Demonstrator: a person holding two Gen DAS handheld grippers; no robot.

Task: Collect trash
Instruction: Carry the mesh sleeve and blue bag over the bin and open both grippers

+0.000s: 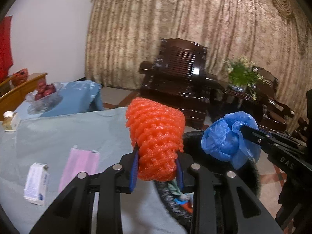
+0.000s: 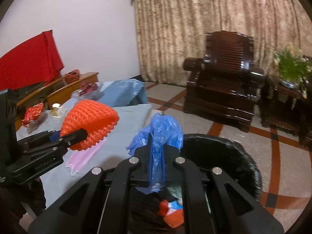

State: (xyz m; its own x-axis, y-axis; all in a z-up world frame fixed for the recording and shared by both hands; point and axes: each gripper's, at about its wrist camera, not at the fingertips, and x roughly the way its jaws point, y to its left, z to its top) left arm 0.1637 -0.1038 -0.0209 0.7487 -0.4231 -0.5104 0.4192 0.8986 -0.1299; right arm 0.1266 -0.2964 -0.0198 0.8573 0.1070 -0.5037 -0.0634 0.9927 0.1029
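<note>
My left gripper [image 1: 157, 162] is shut on an orange foam fruit net [image 1: 156, 136] and holds it at the table's right edge, beside the black trash bin [image 1: 251, 177]. It also shows in the right wrist view [image 2: 89, 126]. My right gripper [image 2: 157, 146] is shut on a crumpled blue plastic bag [image 2: 159, 134] and holds it over the bin [image 2: 224, 156]. The bag shows in the left wrist view [image 1: 226, 138]. The bin holds some colourful trash [image 2: 171, 212]. A pink face mask [image 1: 80, 165] and a small white box [image 1: 37, 183] lie on the table.
The table has a pale blue cloth [image 1: 68, 128]. A glass bowl of red fruit [image 1: 44, 95] and a small jar [image 1: 8, 120] stand at its far left. A dark wooden armchair [image 2: 224, 89] and a potted plant [image 2: 290, 68] stand by the curtain.
</note>
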